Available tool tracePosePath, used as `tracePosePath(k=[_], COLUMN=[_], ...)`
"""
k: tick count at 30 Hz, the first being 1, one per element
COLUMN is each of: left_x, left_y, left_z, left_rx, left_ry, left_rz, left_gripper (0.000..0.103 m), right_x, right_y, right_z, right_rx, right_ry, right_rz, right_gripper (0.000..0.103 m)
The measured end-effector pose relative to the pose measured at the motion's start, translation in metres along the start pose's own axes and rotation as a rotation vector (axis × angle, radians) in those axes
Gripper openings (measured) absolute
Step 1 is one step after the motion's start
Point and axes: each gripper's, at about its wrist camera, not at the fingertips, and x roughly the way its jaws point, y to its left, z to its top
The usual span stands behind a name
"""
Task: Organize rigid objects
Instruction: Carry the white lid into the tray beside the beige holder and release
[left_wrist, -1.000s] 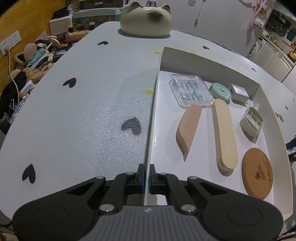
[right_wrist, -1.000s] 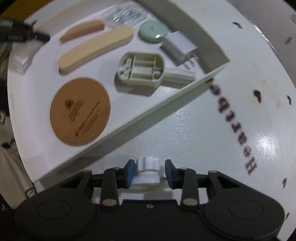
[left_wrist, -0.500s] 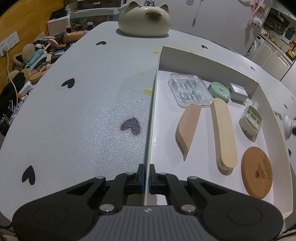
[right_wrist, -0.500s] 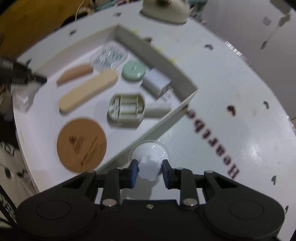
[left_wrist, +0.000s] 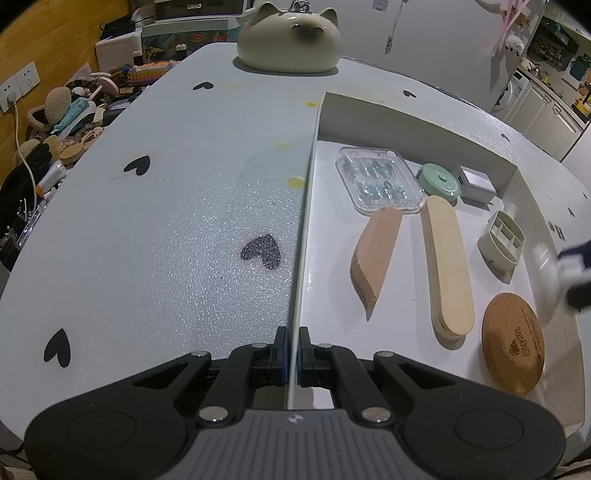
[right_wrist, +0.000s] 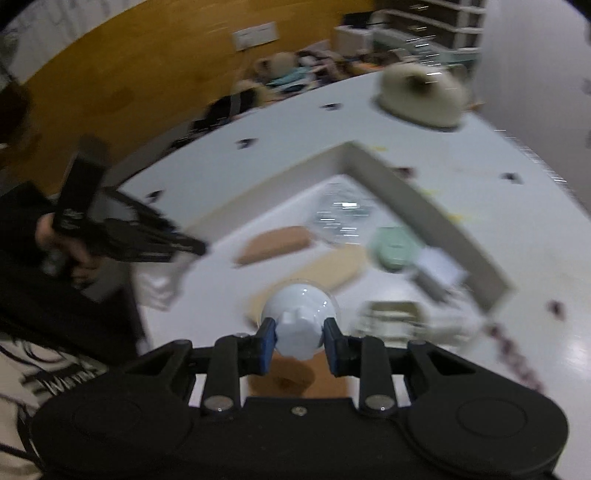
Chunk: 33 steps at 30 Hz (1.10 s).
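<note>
My left gripper (left_wrist: 293, 349) is shut on the thin left wall of the white tray (left_wrist: 306, 206). In the tray lie a clear plastic case (left_wrist: 376, 179), a green round tin (left_wrist: 439, 182), a white charger (left_wrist: 476, 184), a brown wooden wedge (left_wrist: 376, 254), a long pale wooden piece (left_wrist: 447, 269), a beige compartment box (left_wrist: 500, 240) and a cork coaster (left_wrist: 513, 354). My right gripper (right_wrist: 299, 341) is shut on a white bottle (right_wrist: 299, 317) by its cap and holds it above the tray. It shows blurred at the right edge of the left wrist view (left_wrist: 550, 266).
A cream cat-shaped pot (left_wrist: 288, 37) stands at the table's far end. The grey table (left_wrist: 166, 192) has black heart marks. Clutter (left_wrist: 66, 118) lies off the table's left side. The right wrist view is motion-blurred.
My right gripper has lifted the white bottle off the table and carried it over the tray's right wall, above the tray. The left gripper has kept its hold on the tray wall.
</note>
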Motion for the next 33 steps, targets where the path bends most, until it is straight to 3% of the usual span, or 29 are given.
tracePosePath(k=[4, 10, 16, 24, 33], left_x=[0.000, 0.000, -0.001, 0.000, 0.000], left_y=[0.000, 0.001, 0.002, 0.002, 0.002], left_z=[0.000, 0.000, -0.001, -0.001, -0.001], left_rx=[0.000, -0.003, -0.005, 0.001, 0.010], left_ry=[0.000, -0.003, -0.006, -0.006, -0.003], left_rz=[0.000, -0.002, -0.007, -0.013, -0.017], left_gripper=[0.002, 0.002, 0.002, 0.002, 0.002], right_x=[0.029, 0.062, 0.087, 0.093, 0.080], right_y=[0.020, 0.045, 0.064, 0.071, 0.064], right_z=[0.011, 0.018, 0.021, 0.017, 0.018], right_rx=[-0.019, -0.039, -0.065, -0.045, 0.015], right_ry=[0.044, 0.110, 0.178, 0.188, 0.135], right_rz=[0.082, 0.136, 0.093, 0.103, 0.081], right_gripper=[0.029, 0.029, 0.029, 0.042, 0.052])
